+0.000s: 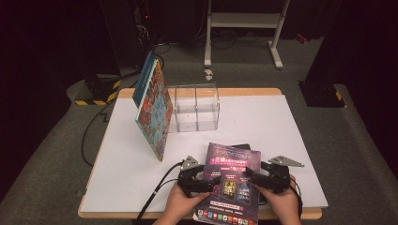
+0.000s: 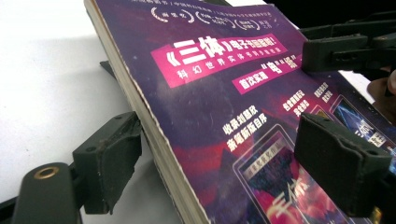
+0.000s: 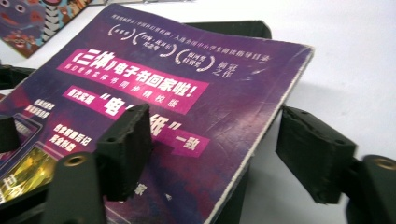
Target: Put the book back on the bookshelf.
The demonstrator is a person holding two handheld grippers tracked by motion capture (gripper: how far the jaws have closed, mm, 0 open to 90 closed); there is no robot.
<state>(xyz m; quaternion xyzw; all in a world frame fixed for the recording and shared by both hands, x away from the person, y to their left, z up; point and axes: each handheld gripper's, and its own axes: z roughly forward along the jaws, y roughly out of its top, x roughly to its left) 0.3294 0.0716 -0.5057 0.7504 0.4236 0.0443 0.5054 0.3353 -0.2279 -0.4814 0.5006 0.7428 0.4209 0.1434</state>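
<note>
A purple paperback [image 1: 231,161] with pink title bands lies tilted at the table's near edge, its lower end past the rim. My left gripper [image 1: 211,183] straddles the paperback's [image 2: 210,93] left edge, one pad [image 2: 109,161] under it and one over the cover. The lower pad meets the book only at a corner, so this gripper [image 2: 224,161] is open. My right gripper [image 1: 251,177] straddles the right edge. In its own view this gripper [image 3: 217,154] has one pad on the cover [image 3: 154,93], and the other pad [image 3: 313,158] stands clear of the underside, so it is open.
A dark flat object [image 3: 233,28] lies under the paperback's far end. A large colourful book [image 1: 155,110] leans upright against a clear two-compartment box [image 1: 195,108] at the back of the white table [image 1: 281,140]. Cables run off the left side.
</note>
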